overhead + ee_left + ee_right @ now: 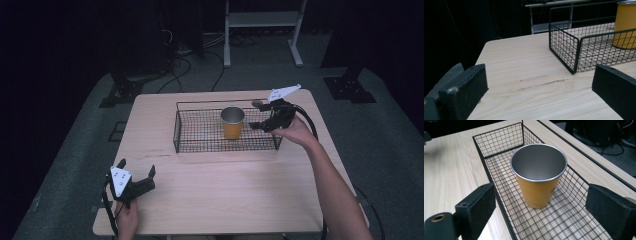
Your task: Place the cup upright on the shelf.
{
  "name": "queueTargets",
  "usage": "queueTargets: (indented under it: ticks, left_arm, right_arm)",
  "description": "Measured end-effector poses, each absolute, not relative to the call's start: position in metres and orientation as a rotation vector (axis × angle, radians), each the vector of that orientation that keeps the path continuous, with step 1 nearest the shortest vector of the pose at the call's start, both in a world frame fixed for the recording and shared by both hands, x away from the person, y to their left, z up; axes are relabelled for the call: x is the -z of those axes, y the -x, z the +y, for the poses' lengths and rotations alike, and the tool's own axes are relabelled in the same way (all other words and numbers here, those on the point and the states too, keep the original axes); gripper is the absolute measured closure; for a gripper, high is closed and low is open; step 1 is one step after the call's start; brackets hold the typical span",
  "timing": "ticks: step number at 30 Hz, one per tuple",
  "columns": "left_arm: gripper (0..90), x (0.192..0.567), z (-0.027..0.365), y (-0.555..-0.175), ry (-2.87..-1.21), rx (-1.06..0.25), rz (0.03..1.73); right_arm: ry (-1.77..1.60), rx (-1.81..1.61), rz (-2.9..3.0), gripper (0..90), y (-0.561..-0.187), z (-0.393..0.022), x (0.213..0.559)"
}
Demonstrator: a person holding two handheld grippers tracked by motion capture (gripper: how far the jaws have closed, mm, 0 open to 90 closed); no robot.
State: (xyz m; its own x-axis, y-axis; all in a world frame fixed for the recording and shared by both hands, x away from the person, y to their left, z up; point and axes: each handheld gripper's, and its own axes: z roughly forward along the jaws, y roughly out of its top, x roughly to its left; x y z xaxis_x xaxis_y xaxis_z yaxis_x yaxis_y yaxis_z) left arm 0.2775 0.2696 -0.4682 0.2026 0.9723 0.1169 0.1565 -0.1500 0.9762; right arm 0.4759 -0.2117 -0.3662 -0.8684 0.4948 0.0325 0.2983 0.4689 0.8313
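A yellow cup [233, 123] with a bare metal inside stands upright in a black wire basket [200, 131] on the wooden table. My right gripper [256, 116] hovers open over the basket's right end, just right of the cup [538, 177], nothing between its jaws; the basket [499, 182] lies beneath them. My left gripper [137, 172] rests open near the table's front left corner, well apart from the basket. In the left gripper view the basket [564, 48] and the cup [626, 25] lie ahead to the right.
The table [215, 195] has bare wood in front of the basket. A faint scuff mark [541, 83] lies on the wood ahead of my left gripper. Beyond the table stand a white metal frame [262, 22] and cables on the dark floor.
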Motion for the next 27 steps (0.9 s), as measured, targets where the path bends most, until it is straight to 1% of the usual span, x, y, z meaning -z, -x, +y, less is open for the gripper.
queueTargets:
  ticks: [15,27]
  left_arm:
    - [0.0,0.468,0.270,-0.278,-1.516,-1.068,1.117]
    - [0.0,0.468,0.271,-0.278,-1.517,-1.068,1.120]
  right_arm:
    - [-0.668,-1.437,2.450,9.8,-0.445,-0.237,0.360]
    - [-0.687,-1.474,2.438,9.8,-0.434,-0.252,0.367]
